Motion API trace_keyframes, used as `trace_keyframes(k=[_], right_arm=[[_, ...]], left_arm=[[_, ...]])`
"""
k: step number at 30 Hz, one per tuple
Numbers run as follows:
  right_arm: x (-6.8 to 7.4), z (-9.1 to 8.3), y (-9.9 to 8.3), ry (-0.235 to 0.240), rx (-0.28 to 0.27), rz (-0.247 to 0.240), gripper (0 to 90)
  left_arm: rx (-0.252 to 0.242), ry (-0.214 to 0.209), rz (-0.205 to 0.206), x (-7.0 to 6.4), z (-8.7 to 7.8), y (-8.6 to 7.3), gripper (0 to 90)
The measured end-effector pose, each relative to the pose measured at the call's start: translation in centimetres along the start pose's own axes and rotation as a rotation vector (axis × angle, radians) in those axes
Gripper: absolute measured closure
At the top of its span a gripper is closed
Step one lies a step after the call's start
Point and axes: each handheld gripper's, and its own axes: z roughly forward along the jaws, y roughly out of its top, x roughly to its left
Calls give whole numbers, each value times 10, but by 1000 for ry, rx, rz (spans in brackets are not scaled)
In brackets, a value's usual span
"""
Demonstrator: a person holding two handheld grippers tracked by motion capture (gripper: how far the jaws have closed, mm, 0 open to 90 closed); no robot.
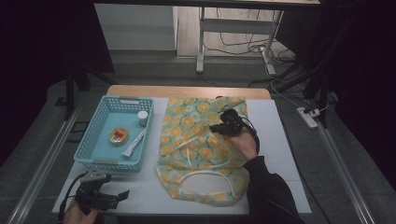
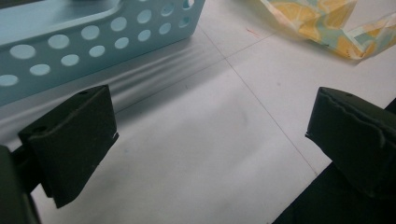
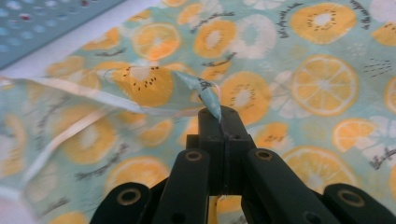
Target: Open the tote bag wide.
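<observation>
Fruit-print cloth bag (image 1: 201, 149) lies flat on the white worktop (image 1: 280, 140), just right of a pale blue basket (image 1: 91, 140). Its pattern is orange slices on light green, and its white handle loops lie near your edge of the worktop. Your right gripper (image 1: 218, 128) sits over the middle of the bag, with its fingers (image 3: 211, 122) pressed tight together on a raised fold of the cloth, lifting that fold slightly off the layer beneath. Your left gripper (image 1: 123, 195) rests low at the near left corner of the worktop, in front of the basket, with its fingers (image 2: 70, 140) spread wide and holding nothing. Inside the basket lie a small round tin (image 1: 118, 136), a white tube (image 1: 134, 143) and a small jar (image 1: 142, 117).
</observation>
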Motion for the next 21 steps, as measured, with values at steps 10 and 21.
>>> trace_keyframes(k=[10,21], right_arm=[[-14,38,-11,-36,66,-4,892],[-10,16,-6,-23,-1,27,631]], left_arm=[[1,-1,-1,0,0,0,15],[3,0,5,-1,0,0,16]])
